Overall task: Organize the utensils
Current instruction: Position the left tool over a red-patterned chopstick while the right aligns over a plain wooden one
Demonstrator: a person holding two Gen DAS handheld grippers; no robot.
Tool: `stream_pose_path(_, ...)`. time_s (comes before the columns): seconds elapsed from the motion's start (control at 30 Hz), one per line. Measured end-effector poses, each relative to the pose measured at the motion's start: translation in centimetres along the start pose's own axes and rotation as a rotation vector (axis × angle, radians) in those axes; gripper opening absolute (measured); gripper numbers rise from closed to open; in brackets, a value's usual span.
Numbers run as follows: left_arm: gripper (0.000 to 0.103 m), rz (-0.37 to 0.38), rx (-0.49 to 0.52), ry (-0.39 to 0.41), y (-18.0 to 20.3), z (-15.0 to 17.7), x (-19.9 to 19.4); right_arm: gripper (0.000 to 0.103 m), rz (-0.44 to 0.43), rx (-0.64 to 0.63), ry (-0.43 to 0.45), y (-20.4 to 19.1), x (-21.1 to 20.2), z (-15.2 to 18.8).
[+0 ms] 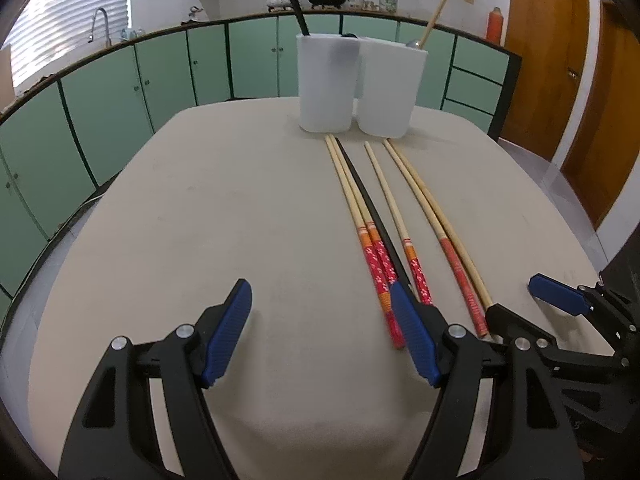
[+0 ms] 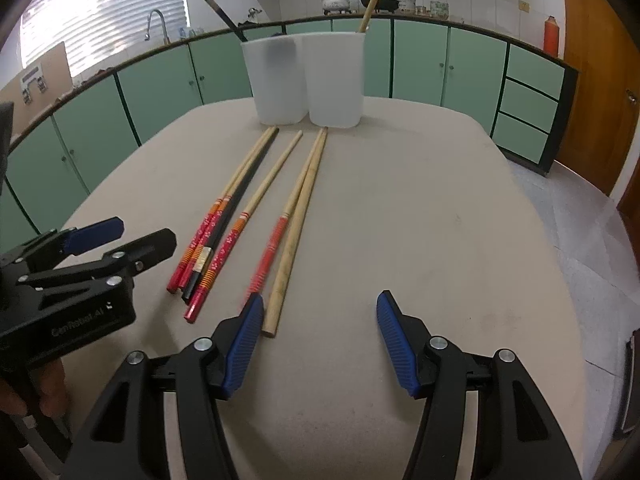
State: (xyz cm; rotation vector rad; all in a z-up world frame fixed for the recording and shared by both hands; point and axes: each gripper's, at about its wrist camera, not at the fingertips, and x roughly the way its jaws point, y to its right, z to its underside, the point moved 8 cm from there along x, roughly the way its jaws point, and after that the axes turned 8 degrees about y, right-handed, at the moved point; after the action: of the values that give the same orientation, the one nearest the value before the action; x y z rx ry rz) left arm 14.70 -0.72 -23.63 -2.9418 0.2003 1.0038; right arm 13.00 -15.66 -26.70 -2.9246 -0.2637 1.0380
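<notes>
Several chopsticks [image 1: 400,216] lie side by side on the beige table [image 1: 200,220], tips toward two white cups. Most are bamboo with red patterned handles [image 2: 224,248], one is black [image 2: 244,184], and one is plain bamboo [image 2: 292,240]. The left cup [image 1: 326,84] holds a black chopstick and the right cup [image 1: 390,88] a bamboo one. My left gripper [image 1: 320,316] is open over bare table, its right finger beside the handle ends. My right gripper [image 2: 318,308] is open with nothing between its fingers, its left finger next to the plain chopstick's end.
Green cabinets [image 2: 420,68] and a counter with pots run behind the table. A sink tap [image 1: 100,24] is at the far left and wooden doors [image 1: 552,60] at the right. A hand [image 2: 48,384] holds the left gripper [image 2: 132,236]. The table's far edge is just behind the cups.
</notes>
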Motion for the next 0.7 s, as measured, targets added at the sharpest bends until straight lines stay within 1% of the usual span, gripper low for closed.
stream_pose_path(0.13, 0.07, 0.0, 0.01, -0.019, 0.3, 0.2, 0.4, 0.058, 0.016, 0.039, 0.0, 0.9, -0.1, 0.0)
stream_pose_path(0.27, 0.07, -0.002, -0.002, -0.036, 0.1, 0.4, 0.8, 0.057, 0.038, 0.058, 0.006, 1.6, -0.3, -0.1)
stream_pose_path(0.5, 0.07, 0.016, -0.039, -0.043, -0.3, 0.4, 0.8, 0.057, 0.034, 0.078, 0.015, 2.0, -0.4, -0.1)
stream_pose_path(0.6, 0.07, 0.026, -0.027, -0.044, 0.1, 0.4, 0.9, 0.057, 0.03, 0.086, 0.017, 2.1, -0.4, -0.1)
stream_pose_path(0.7, 0.07, 0.025, -0.001, -0.061, 0.6, 0.6, 1.2, 0.057, 0.026, 0.087, 0.019, 2.0, -0.5, -0.1)
